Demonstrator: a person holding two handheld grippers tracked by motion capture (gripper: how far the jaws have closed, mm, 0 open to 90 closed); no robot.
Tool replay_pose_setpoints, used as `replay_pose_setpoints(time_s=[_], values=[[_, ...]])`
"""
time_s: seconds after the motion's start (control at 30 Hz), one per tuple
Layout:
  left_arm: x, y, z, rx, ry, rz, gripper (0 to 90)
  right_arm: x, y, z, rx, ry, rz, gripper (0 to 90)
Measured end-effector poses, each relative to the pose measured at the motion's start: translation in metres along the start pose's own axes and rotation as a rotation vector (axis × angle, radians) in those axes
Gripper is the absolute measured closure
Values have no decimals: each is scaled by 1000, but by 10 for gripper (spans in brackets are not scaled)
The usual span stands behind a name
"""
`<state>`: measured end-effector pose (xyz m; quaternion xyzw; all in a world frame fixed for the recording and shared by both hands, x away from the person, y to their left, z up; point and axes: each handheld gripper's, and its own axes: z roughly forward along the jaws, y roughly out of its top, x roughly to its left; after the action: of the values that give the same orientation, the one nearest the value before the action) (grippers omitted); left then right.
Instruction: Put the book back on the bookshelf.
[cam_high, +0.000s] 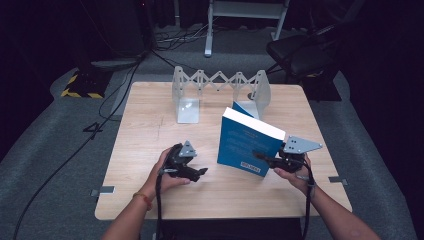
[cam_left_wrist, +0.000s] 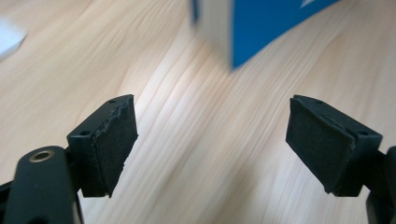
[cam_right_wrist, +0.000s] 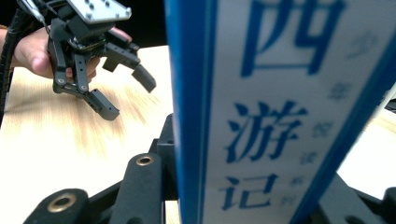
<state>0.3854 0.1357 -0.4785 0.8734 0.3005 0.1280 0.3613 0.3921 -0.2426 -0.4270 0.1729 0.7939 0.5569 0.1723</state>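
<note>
right gripper (cam_high: 270, 159) clamps upright blue book (cam_high: 247, 142); left gripper (cam_high: 197, 172) low, fingers apart.

One bench (cam_high: 150, 150) here, pale wood — just the one. On it, one blue book (cam_high: 247, 142), standing on its edge. Behind that, one folding book rack (cam_high: 220, 90) with two white end plates and a single zigzag lattice between them. Two grippers on the count: the left gripper (cam_high: 200, 172) and the right gripper (cam_high: 262, 157), each with two black jaws — four jaws in all. Two hands, one per gripper. Beyond the bench, one dark chair (cam_high: 300, 52), and one yellow-and-black striped block (cam_high: 80, 87) on the floor.
</note>
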Motion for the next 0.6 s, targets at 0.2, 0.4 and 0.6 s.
replay_pose_setpoints(time_s=[0.2,0.4,0.6], values=[[14,-28,-15,22,69,-67,172,3,2,1,3,-12,-12,618],[21,-42,-16,38,99,-112,167,2,4,3,2,-9,-11,618],[23,-48,-12,29,110,-153,157,1,4,3,3,-11,-11,619]])
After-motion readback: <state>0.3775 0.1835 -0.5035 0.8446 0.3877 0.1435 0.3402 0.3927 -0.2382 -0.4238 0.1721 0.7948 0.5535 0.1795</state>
